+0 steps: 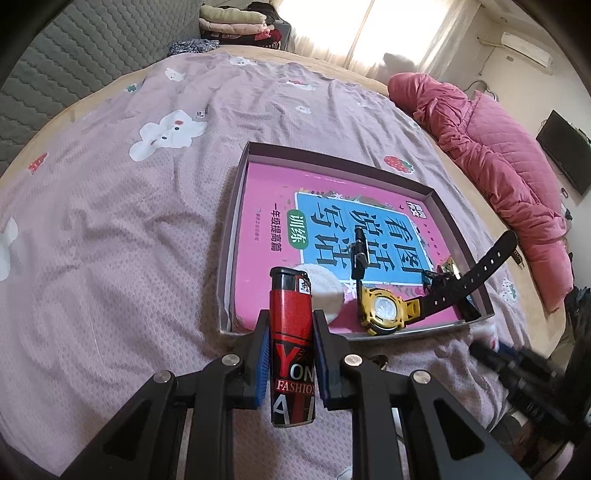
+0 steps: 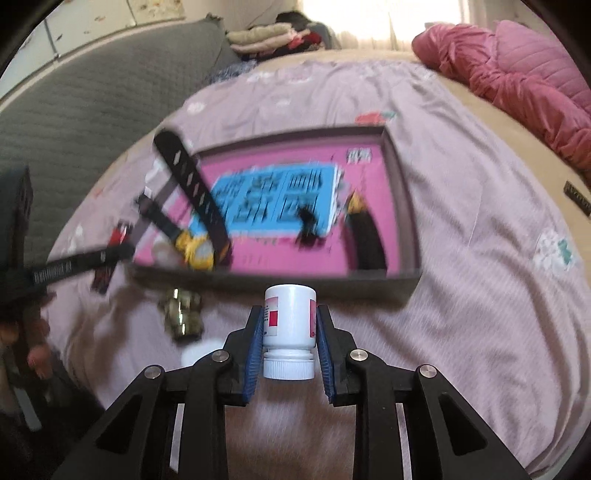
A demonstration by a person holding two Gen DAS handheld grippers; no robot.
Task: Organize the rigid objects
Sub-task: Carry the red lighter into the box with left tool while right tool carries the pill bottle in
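My left gripper (image 1: 291,317) is shut on a red and black lighter (image 1: 291,343), held upright just before the near wall of a shallow box tray (image 1: 236,221) on the bed. The tray holds a pink book (image 1: 266,206), a yellow watch (image 1: 384,308) with a black strap, a white round pad (image 1: 325,288) and a black clip (image 1: 360,251). My right gripper (image 2: 289,310) is shut on a white pill bottle (image 2: 290,321), cap toward the camera, before the tray's near wall (image 2: 332,280). The right wrist view is blurred.
A brass-coloured object (image 2: 183,314) lies on the lilac sheet outside the tray. A pink quilted coat (image 1: 498,166) lies along the bed's far right side. A grey padded headboard (image 1: 74,55) and folded clothes (image 1: 236,22) stand behind the bed.
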